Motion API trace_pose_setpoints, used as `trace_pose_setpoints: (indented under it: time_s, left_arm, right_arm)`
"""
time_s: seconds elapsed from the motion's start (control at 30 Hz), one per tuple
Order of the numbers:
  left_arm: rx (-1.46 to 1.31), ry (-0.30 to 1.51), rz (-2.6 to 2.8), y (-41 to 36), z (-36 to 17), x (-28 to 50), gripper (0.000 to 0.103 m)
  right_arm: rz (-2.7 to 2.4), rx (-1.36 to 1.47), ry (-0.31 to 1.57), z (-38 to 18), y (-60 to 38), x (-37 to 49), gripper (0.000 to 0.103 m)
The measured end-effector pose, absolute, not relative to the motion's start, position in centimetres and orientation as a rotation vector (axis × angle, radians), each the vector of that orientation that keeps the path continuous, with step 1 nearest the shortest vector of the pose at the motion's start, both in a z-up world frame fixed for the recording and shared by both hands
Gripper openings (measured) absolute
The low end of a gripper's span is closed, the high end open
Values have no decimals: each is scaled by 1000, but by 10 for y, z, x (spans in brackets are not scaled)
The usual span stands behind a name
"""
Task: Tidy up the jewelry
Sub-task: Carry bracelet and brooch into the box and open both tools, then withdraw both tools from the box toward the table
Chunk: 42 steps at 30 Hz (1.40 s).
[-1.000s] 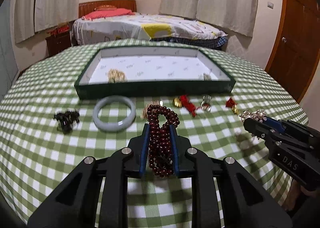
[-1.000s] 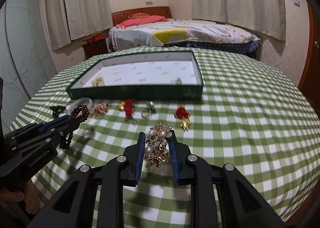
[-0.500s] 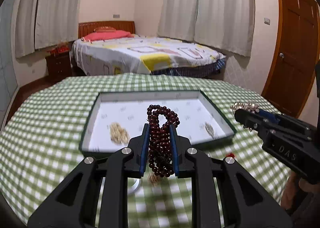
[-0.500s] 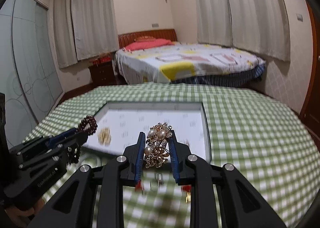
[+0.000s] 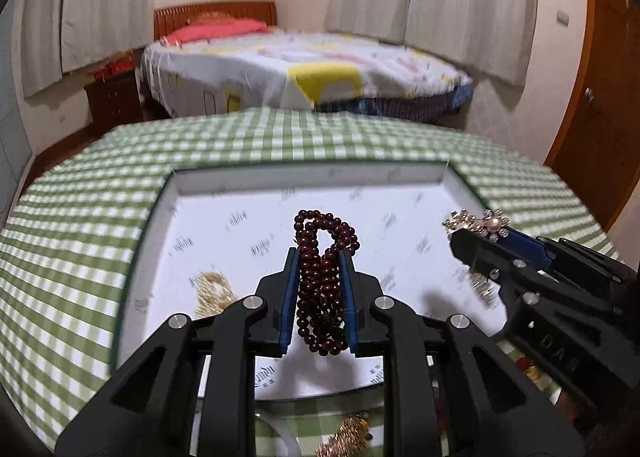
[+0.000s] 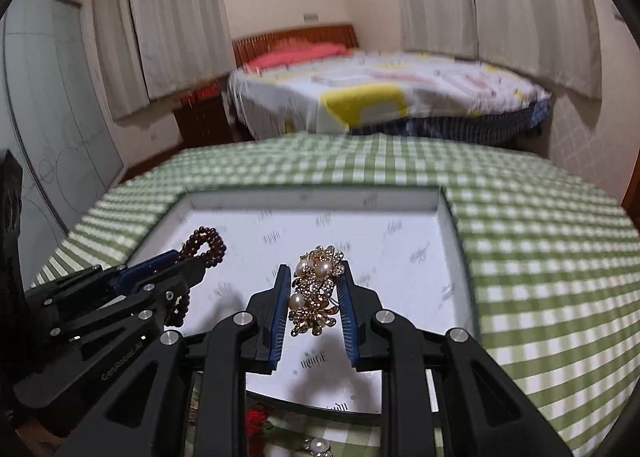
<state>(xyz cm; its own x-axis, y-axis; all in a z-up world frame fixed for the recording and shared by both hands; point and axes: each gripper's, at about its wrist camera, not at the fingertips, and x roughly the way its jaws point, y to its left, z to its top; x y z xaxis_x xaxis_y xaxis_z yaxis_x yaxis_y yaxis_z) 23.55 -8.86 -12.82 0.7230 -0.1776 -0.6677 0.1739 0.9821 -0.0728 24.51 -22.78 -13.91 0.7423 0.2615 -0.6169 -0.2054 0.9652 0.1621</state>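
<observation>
My left gripper (image 5: 319,261) is shut on a dark red bead bracelet (image 5: 320,281) and holds it above the white-lined green tray (image 5: 280,193). My right gripper (image 6: 313,277) is shut on a gold brooch with pearls (image 6: 316,289), also above the tray (image 6: 400,201). The right gripper shows in the left wrist view (image 5: 476,233) over the tray's right side. The left gripper shows in the right wrist view (image 6: 192,257) over the tray's left side. A gold piece (image 5: 212,289) lies in the tray at the left, another small one (image 5: 480,285) at the right.
The tray sits on a table with a green checked cloth (image 5: 80,217). Loose jewelry lies on the cloth in front of the tray: a gold piece (image 5: 348,433), a red ornament (image 6: 256,421), a pearl piece (image 6: 318,447). A bed (image 5: 300,69) stands behind the table.
Both grippers have lifted their pieces off the cloth and moved forward over the tray, coming closer to it. The loose jewelry has dropped below the fingers.
</observation>
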Motion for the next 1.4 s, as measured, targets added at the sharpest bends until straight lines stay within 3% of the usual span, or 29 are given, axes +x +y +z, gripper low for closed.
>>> trace_pose_setpoints:
  time_s: [0.37, 0.57, 0.7, 1.13, 1.4]
  left_arm:
    - [-14, 851, -198, -91, -160, 255, 20]
    - [-38, 879, -189, -87, -165, 260, 30]
    - [-50, 883, -187, -86, -165, 259, 45]
    - [-72, 862, -175, -81, -154, 251, 66]
    - [-56, 780, -171, -77, -128, 229, 70]
  right_arm:
    - [250, 77, 825, -168, -230, 263, 24]
    - [253, 92, 843, -171, -232, 264, 25]
    - [246, 96, 835, -170, -234, 264, 42]
    - [229, 74, 785, -154, -235, 256, 42]
    - [217, 60, 726, -133, -236, 233, 42]
